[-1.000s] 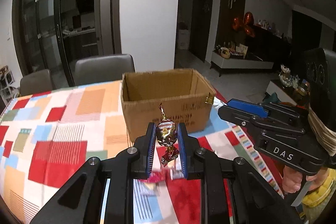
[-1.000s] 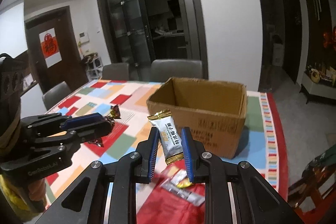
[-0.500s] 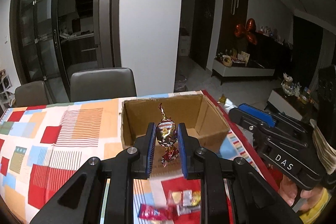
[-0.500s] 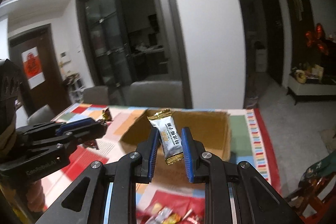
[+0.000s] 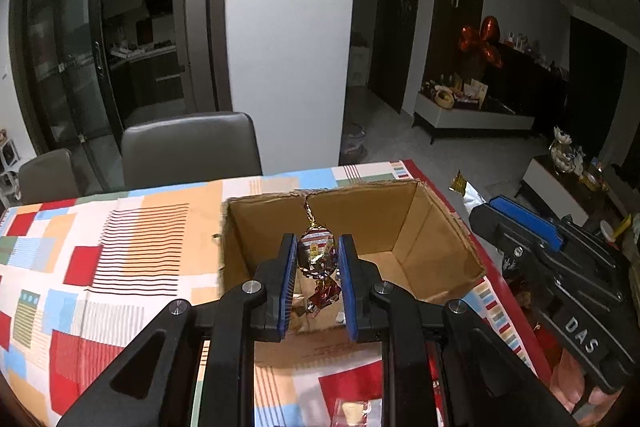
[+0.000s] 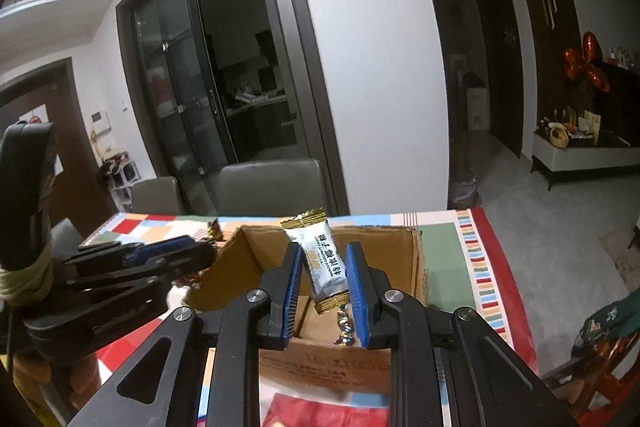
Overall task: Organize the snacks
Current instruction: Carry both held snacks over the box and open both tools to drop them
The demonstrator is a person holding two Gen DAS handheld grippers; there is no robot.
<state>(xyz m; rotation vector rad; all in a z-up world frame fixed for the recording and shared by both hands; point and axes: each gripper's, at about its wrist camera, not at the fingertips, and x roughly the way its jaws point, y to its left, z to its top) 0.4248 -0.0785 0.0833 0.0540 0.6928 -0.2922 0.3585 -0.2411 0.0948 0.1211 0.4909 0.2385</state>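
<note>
The cardboard box (image 5: 400,227) stands open-topped near the desk (image 5: 120,227) edge at right of frame, clear desk to its left. Since the earlier frame both grippers have advanced over the rim. The left hand-held gripper (image 5: 318,259) pinches a foil candy (image 5: 316,251); the right hand-held gripper (image 6: 323,267) pinches a white snack packet (image 6: 326,261). A few wrapped sweets (image 6: 344,323) lie inside the box.
</note>
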